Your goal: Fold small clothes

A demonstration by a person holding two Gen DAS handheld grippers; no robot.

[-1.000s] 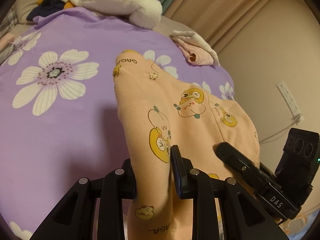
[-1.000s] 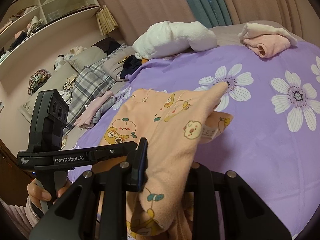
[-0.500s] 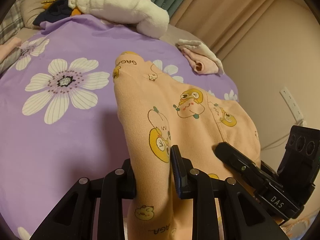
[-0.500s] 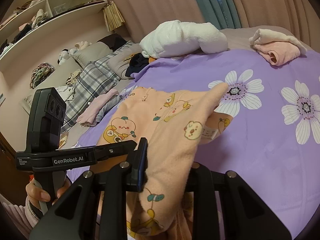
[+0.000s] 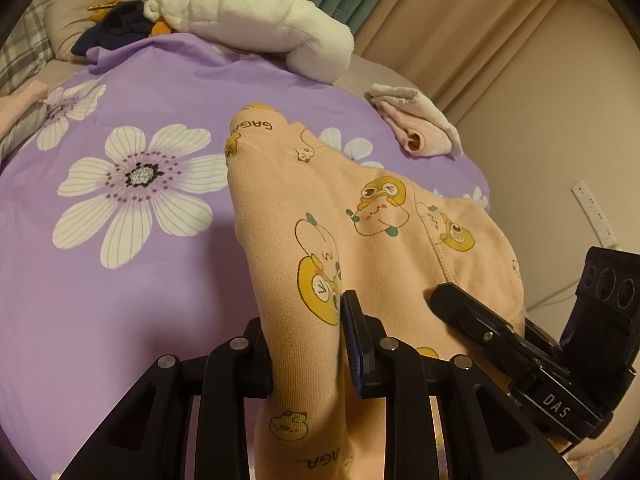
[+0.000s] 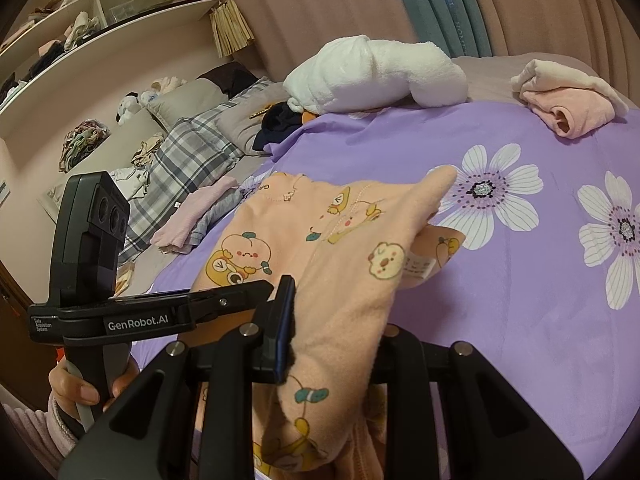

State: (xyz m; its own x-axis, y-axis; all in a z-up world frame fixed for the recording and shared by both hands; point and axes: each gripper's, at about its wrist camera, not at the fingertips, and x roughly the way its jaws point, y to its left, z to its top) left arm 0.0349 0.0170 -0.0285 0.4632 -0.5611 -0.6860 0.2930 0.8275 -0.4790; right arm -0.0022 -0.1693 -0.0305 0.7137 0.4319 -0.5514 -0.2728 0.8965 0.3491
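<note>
Purple flowered bedding (image 5: 120,300) spreads wide and bare from 8 to 11 o'clock of the left wrist view, ending at a beige wall (image 5: 540,128) toward 2 o'clock. Lifted over it near centre hangs the peach cartoon-print garment (image 5: 360,216), its far tip drooping onto the cover. Both tongs stand narrow, clamped on its near edge: the left gripper (image 5: 306,356) and the right gripper (image 6: 332,320). White rolled plush (image 6: 380,76) and a folded pink garment (image 6: 568,100) lie well apart at 12 and 1 o'clock. Only the right wrist view shows shelves (image 6: 80,20), plaid bedding (image 6: 180,168) and the person's hand (image 6: 80,388) gripping the left handle, angled downward.
</note>
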